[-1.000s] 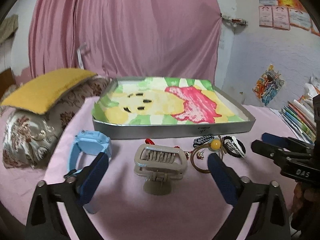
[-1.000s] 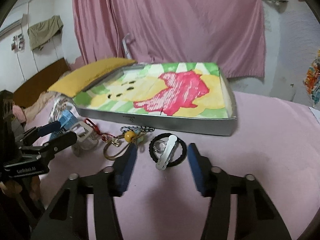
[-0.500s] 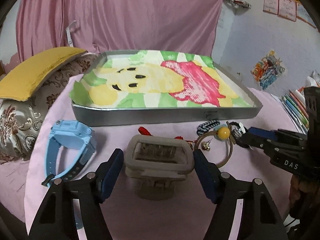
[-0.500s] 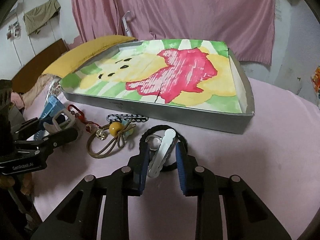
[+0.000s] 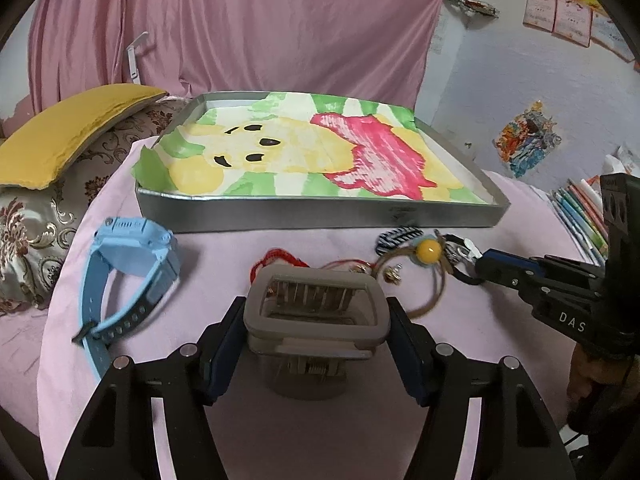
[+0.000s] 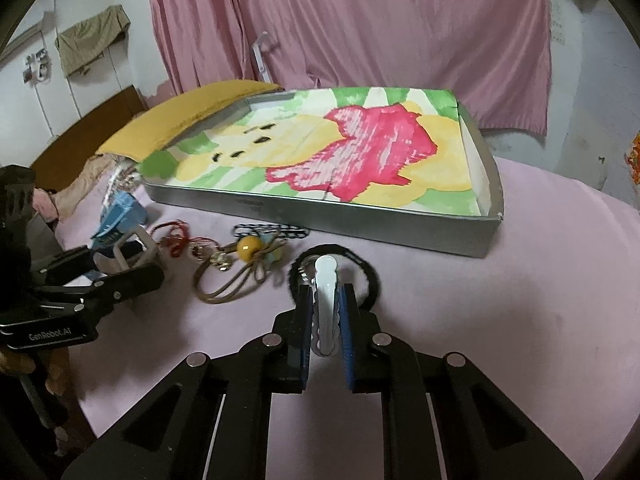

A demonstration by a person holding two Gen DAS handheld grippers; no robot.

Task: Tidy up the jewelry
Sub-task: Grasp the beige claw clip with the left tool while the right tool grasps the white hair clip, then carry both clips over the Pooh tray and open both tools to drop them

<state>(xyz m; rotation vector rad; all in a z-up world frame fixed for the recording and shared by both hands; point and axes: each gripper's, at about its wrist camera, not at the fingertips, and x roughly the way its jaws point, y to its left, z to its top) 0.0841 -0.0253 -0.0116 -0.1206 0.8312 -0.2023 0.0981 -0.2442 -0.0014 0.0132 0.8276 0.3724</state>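
Observation:
My left gripper [image 5: 316,340] is shut on a taupe claw hair clip [image 5: 316,316], pads against both its sides. My right gripper [image 6: 326,320] is shut on a white hair clip [image 6: 326,304] that lies over a black hair tie [image 6: 366,270]. Ahead stands a silver tray [image 5: 320,216] lined with a yellow, pink and green drawing; it also shows in the right wrist view [image 6: 344,222]. On the pink cloth lie a blue watch [image 5: 128,264], a red cord [image 5: 280,260], a yellow bead on a brown cord loop [image 5: 428,249] and a striped clip [image 5: 396,238].
A yellow cushion on a patterned pillow [image 5: 68,136] sits left of the tray. Stacked books [image 5: 580,208] stand at the right. A pink curtain [image 5: 240,28] hangs behind. The right gripper [image 5: 540,276] shows in the left wrist view at the right.
Both grippers moved forward and closed: the left one onto the taupe claw clip, the right one onto the white hair clip.

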